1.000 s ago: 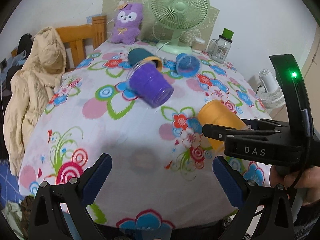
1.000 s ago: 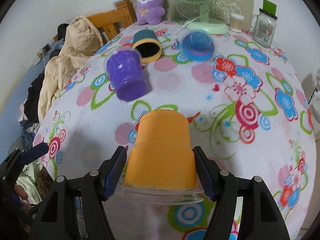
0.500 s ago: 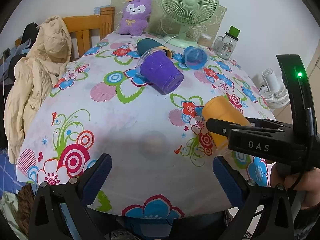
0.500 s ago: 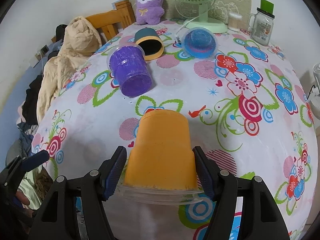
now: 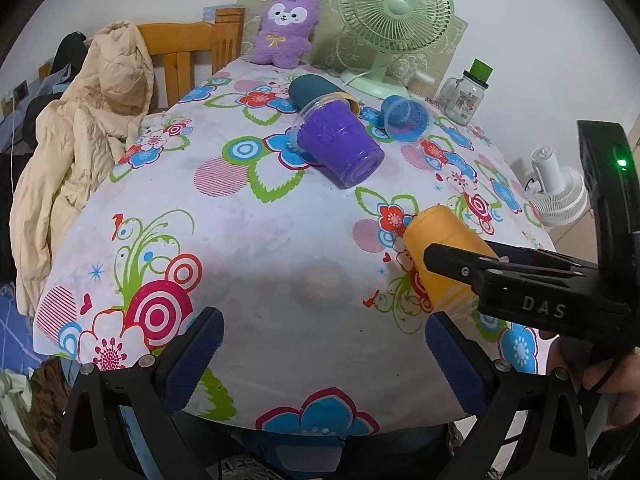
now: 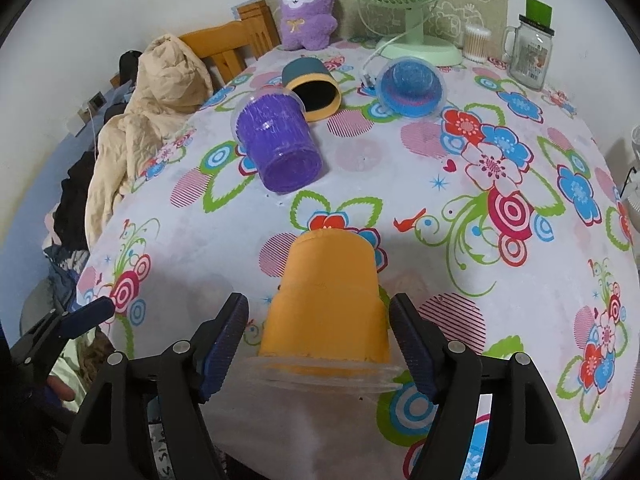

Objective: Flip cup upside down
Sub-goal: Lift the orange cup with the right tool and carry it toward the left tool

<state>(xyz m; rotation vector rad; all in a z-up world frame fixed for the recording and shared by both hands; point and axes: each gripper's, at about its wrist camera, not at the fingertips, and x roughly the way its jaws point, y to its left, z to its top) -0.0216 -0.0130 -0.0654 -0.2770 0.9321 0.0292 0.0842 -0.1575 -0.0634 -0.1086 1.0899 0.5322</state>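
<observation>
Orange cup [image 6: 326, 300] lies on its side near the front edge of the floral tablecloth [image 6: 520, 184], clear rim toward the right gripper [image 6: 320, 344], whose fingers flank it with small gaps, not gripping. Left gripper [image 5: 322, 348] hangs wide apart, holding nothing. Purple cup [image 6: 278, 148] lies farther back.

- Four cups on the flowered tablecloth [image 6: 520, 280]: one orange plastic cup [image 6: 328, 308], one purple ribbed plastic cup [image 6: 280, 148], one blue plastic cup [image 6: 412, 88], one dark teal cup with a yellow rim [image 6: 312, 84].
- Two fans: one green desk fan [image 5: 394, 12] at the tablecloth's far end, one white fan [image 5: 558, 192] beyond its right edge.
- One purple plush toy [image 6: 306, 10].
- One glass jar with a green lid [image 6: 530, 52].
- One wooden chair [image 5: 188, 48].
- One cream padded jacket [image 5: 80, 128].
</observation>
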